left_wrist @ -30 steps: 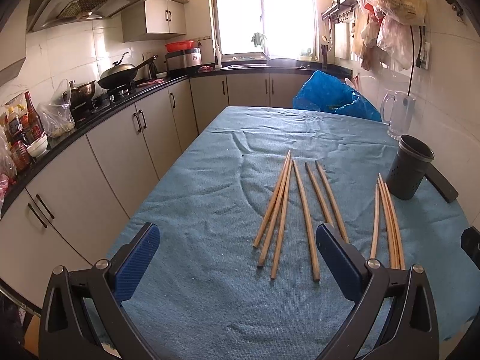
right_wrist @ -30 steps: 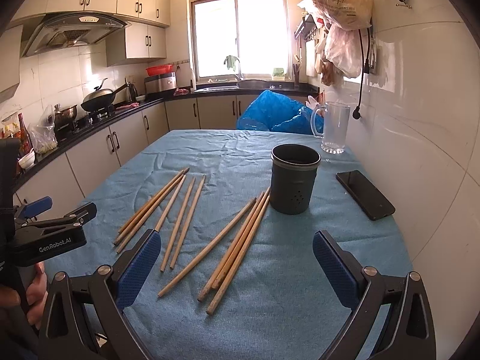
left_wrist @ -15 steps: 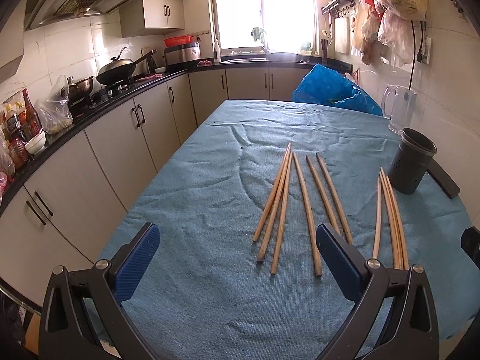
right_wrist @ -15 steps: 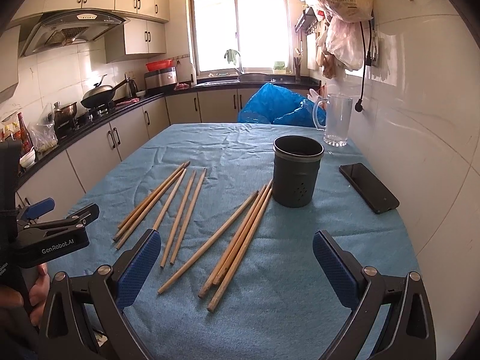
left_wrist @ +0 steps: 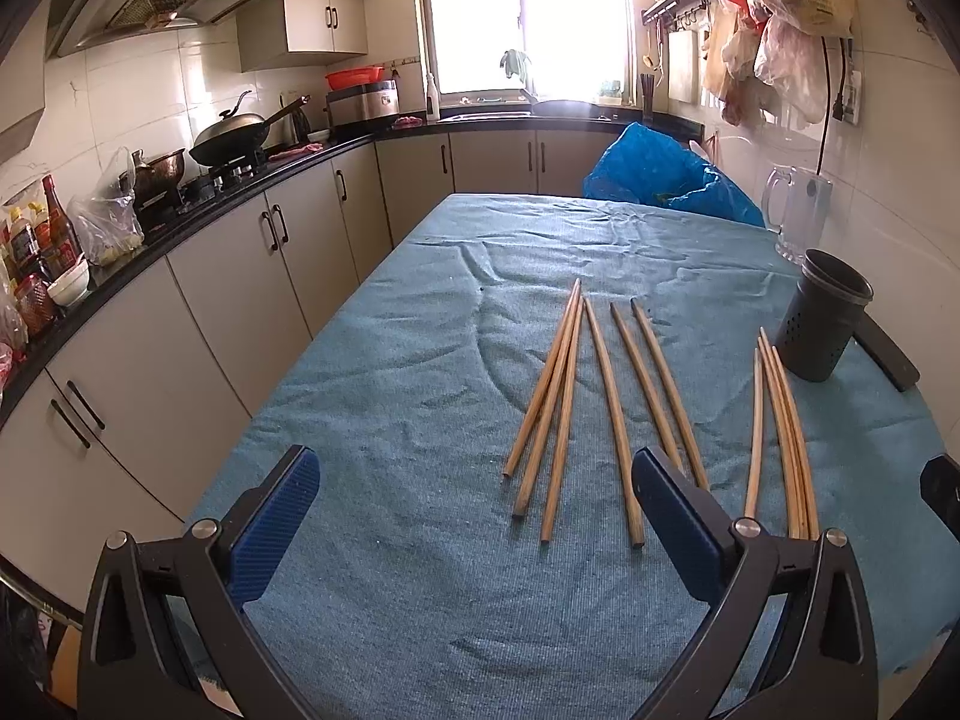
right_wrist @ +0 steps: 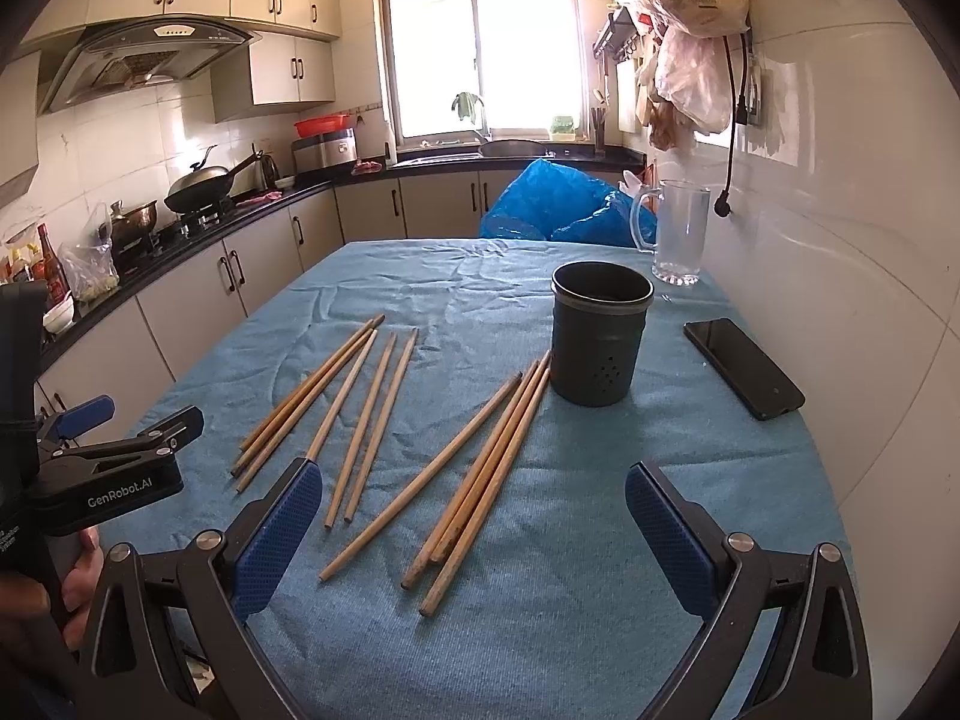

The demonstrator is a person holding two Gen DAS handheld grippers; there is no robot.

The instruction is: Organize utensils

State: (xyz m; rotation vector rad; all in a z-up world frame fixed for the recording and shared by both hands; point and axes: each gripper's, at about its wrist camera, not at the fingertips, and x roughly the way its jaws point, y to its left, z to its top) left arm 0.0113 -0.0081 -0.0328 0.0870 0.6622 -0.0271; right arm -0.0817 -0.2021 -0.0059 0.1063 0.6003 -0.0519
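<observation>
Wooden chopsticks (right_wrist: 384,414) loose on blue cloth (right_wrist: 588,540), beside upright dark holder (right_wrist: 600,342); right view alone shows phone (right_wrist: 743,367) whole, left gripper (right_wrist: 90,438); both grippers spread, empty, right gripper (right_wrist: 474,534) over bare near edge

Blue cloth (right_wrist: 600,540) covers the table, wrinkled at the far end. On the right, a black phone (right_wrist: 743,367) lies flat, a clear glass pitcher (right_wrist: 678,231) stands farther back, blue plastic bag (right_wrist: 558,204) behind. Wok (left_wrist: 231,141) on the left stove.
</observation>
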